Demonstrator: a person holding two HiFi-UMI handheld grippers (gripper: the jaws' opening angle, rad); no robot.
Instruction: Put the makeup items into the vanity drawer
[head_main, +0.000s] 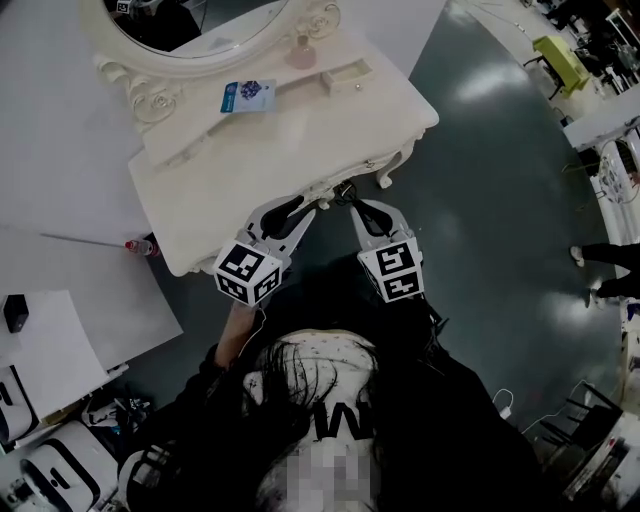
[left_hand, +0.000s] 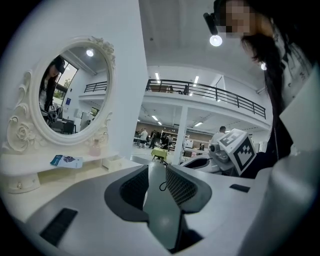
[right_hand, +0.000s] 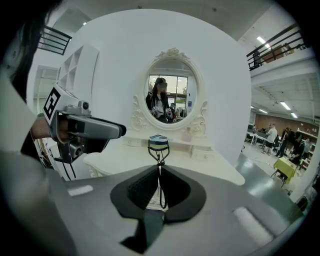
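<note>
A white vanity (head_main: 250, 190) with an oval mirror (head_main: 200, 30) stands ahead. Its back shelf holds a blue packet (head_main: 248, 95), a pink bottle (head_main: 302, 52) and a small drawer (head_main: 348, 75). At the vanity's front edge my right gripper (head_main: 350, 200) is shut on a black eyelash curler (right_hand: 159, 147), whose head sticks out past the jaw tips (right_hand: 159, 167). My left gripper (head_main: 310, 207) hovers just left of it over the same edge. Its jaws (left_hand: 156, 170) stand a little apart, with only the table top showing in the gap.
White boards (head_main: 60, 150) lie on the floor left of the vanity, with a small red-capped item (head_main: 140, 246) at their edge. Cases and clutter sit at the lower left. Another person's feet (head_main: 585, 258) stand on the dark floor at the right.
</note>
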